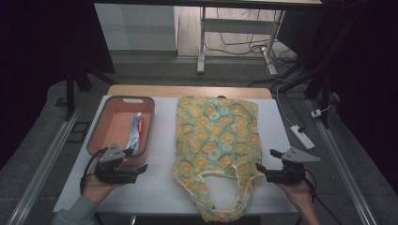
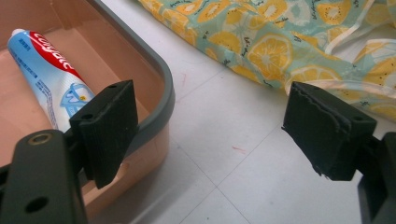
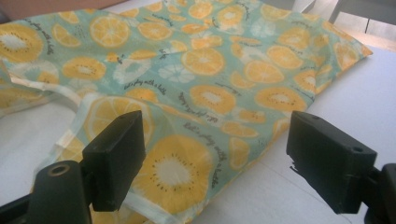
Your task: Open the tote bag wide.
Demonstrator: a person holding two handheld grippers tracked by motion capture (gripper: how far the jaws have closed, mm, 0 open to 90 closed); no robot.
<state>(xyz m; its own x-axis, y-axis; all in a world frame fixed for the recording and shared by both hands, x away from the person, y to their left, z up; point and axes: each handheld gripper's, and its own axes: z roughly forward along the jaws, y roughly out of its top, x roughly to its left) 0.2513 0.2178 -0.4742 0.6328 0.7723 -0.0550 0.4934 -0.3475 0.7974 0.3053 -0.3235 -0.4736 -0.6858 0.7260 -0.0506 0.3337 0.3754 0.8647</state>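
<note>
A teal cloth tote bag (image 1: 218, 136) printed with yellow lemon slices lies flat in the middle of the white table, its handles (image 1: 225, 180) toward the near edge. To its left stands an orange bin with a grey rim (image 1: 151, 123), and a red, white and blue toothpaste tube (image 1: 135, 132) lies inside it. My left gripper (image 1: 137, 164) hovers open at the bin's near right corner, pointing right. In the left gripper view the left gripper (image 2: 215, 128) has only bare table between its pads, with the tube (image 2: 46, 74) and bin rim (image 2: 161, 88) beside it. My right gripper (image 1: 265, 161) is open at the bag's near right corner. In the right gripper view the right gripper (image 3: 217, 158) has the bag (image 3: 210, 70) lying below its jaws.
The white tabletop (image 1: 159, 187) has bare room between bin and bag and along the front left. A wooden strip (image 1: 187, 90) edges the far side. On the floor at the right lie a power strip (image 1: 302, 137) and cables. Desk legs (image 1: 202, 42) stand beyond the table.
</note>
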